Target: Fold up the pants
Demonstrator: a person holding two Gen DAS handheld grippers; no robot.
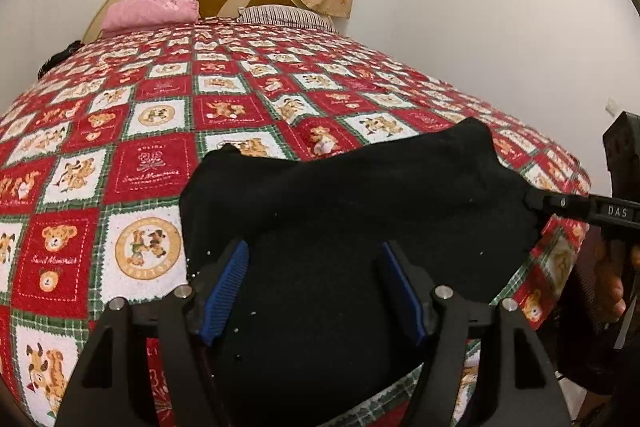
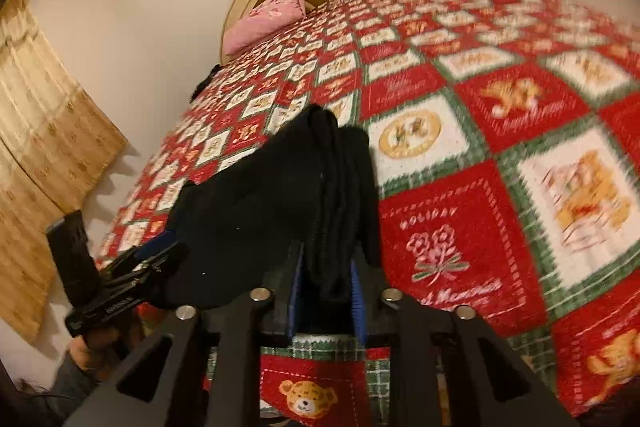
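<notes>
Black pants (image 1: 352, 211) lying crosswise (folded), right claw (image 2: 325, 291) clamped on one end, left claw (image 1: 316, 291) apart.

Warm indoor light, right view blurred

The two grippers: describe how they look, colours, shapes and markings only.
The left gripper has matte black angular arms with triangular cut-outs, round silver pins at the joints, and ribbed blue pads on its fingers. The right gripper is built the same, with blue pads. Seen from the left wrist, its black side bar carries white letters "DAS". A bare hand holds it.
</notes>
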